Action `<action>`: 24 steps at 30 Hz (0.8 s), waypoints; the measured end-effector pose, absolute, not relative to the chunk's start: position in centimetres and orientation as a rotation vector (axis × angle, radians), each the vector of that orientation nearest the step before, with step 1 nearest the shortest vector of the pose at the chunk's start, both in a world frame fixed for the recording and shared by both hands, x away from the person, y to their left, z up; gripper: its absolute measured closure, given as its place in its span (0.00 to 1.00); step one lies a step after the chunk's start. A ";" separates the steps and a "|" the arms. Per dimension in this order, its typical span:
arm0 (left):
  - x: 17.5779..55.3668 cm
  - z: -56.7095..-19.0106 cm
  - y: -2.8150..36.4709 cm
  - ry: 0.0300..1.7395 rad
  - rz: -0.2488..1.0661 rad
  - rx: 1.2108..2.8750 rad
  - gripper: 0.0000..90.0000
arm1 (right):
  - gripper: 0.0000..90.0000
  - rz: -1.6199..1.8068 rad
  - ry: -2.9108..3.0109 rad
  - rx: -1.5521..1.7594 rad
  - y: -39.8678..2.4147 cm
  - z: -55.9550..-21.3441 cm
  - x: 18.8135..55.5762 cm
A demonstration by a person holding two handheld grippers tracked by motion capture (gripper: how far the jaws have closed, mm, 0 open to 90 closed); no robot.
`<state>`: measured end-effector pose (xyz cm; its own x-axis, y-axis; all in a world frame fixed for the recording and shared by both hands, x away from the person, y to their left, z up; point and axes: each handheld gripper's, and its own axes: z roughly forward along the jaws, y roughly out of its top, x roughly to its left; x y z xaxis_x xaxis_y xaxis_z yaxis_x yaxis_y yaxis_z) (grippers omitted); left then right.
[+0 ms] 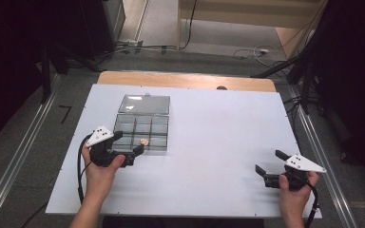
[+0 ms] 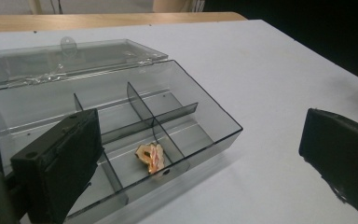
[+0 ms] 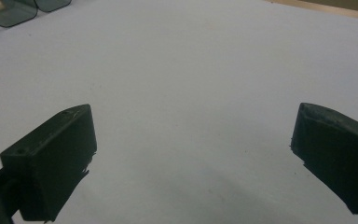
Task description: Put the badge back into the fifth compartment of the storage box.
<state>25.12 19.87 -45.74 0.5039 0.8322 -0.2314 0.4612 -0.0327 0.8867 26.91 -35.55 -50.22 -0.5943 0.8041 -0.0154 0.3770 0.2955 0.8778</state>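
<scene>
High view: we see a white desk with a wooden strip along its far edge, grey carpet around it, metal rails on either side, dark curtains left and right, and cables on the floor beyond. A clear plastic compartment box sits in the left half of the desk, nearer the left edge than the middle, its lid folded back flat toward the far edge. A small orange piece lies in a compartment on the box's near side. Our left gripper rests just in front of the box's near wall, jaws spread apart with nothing between them. Our right gripper sits near the desk's near right corner, jaws likewise apart and empty. Between the two hands the desk is bare, a wide stretch of white running to the far edge and the right edge.

Left gripper view: here the box shows its dividers clearly, and the orange piece lies on the floor of a compartment against the near wall, between the two spread jaws but touched by neither. The lid lies open behind.

Right gripper view: the jaws stand wide over plain desk; a corner of the box peeks in at the top left.
</scene>
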 end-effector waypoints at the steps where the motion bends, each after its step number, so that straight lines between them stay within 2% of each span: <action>1: 25.0 -45.8 20.0 1.113 0.430 1.668 0.00 | 0.00 1.242 2.111 1.052 -35.6 -50.2 26.9; 12: 23.1 -46.6 21.9 1.108 0.471 1.654 0.00 | 0.00 1.240 2.110 1.060 -35.5 -50.2 26.9; 24: 21.0 -49.1 24.6 1.132 0.484 1.655 0.00 | 0.00 1.243 2.109 1.062 -35.5 -50.2 26.8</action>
